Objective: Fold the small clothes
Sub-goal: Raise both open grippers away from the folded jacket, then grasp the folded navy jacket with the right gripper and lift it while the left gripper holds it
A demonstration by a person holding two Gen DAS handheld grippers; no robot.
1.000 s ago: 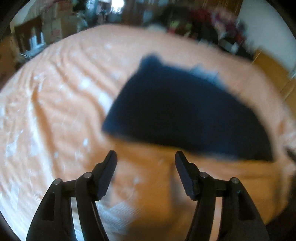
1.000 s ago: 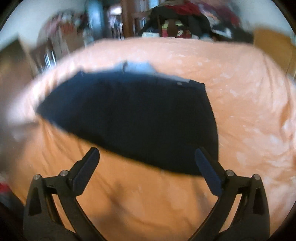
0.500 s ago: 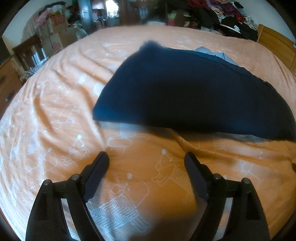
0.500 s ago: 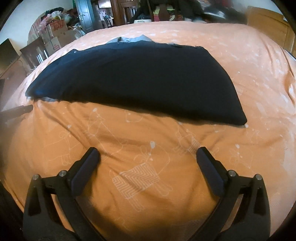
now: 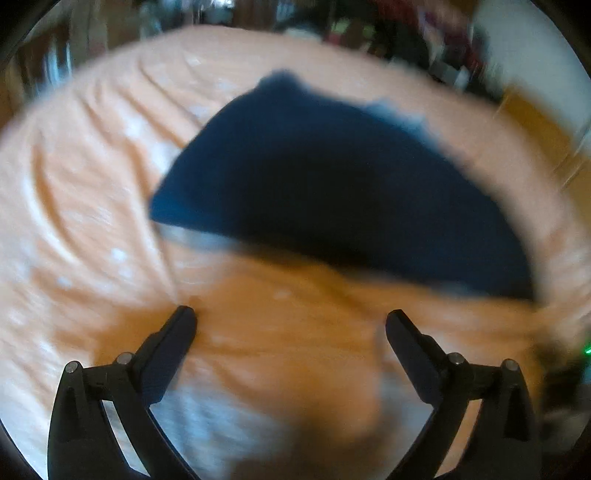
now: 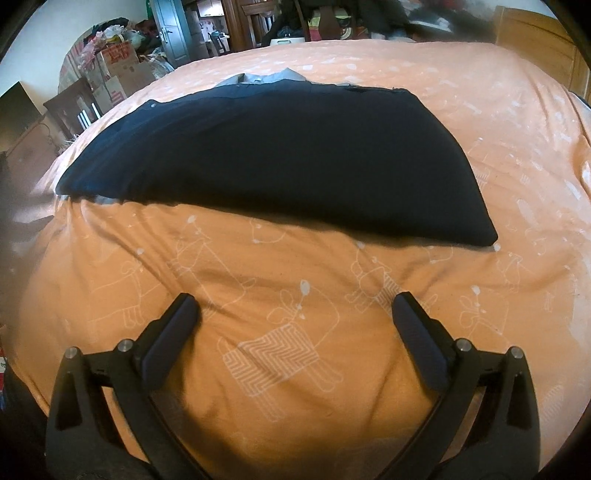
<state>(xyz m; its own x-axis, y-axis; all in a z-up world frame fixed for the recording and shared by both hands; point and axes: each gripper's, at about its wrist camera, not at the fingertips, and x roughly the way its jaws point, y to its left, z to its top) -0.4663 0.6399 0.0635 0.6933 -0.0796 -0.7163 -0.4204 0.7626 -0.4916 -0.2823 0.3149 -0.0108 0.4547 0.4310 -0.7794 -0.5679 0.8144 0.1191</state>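
Observation:
A dark navy garment (image 6: 280, 155) lies flat and folded on the orange bed sheet (image 6: 280, 302), with a strip of grey fabric (image 6: 258, 78) showing at its far edge. In the blurred left wrist view the same garment (image 5: 332, 184) sits ahead of my left gripper (image 5: 290, 321), which is open and holds nothing. My right gripper (image 6: 295, 306) is open too, hovering over bare sheet a short way in front of the garment's near edge.
The sheet carries white animal line drawings (image 6: 280, 354). Cardboard boxes (image 6: 118, 70) and clutter stand beyond the bed at the far left. A wooden bed frame (image 6: 535, 40) rises at the far right. A door (image 6: 173, 33) and dark furniture lie behind.
The left wrist view has swung and blurred, and the garment now sits further right in it. The right gripper has held nearly still since half a second ago. Both stay open.

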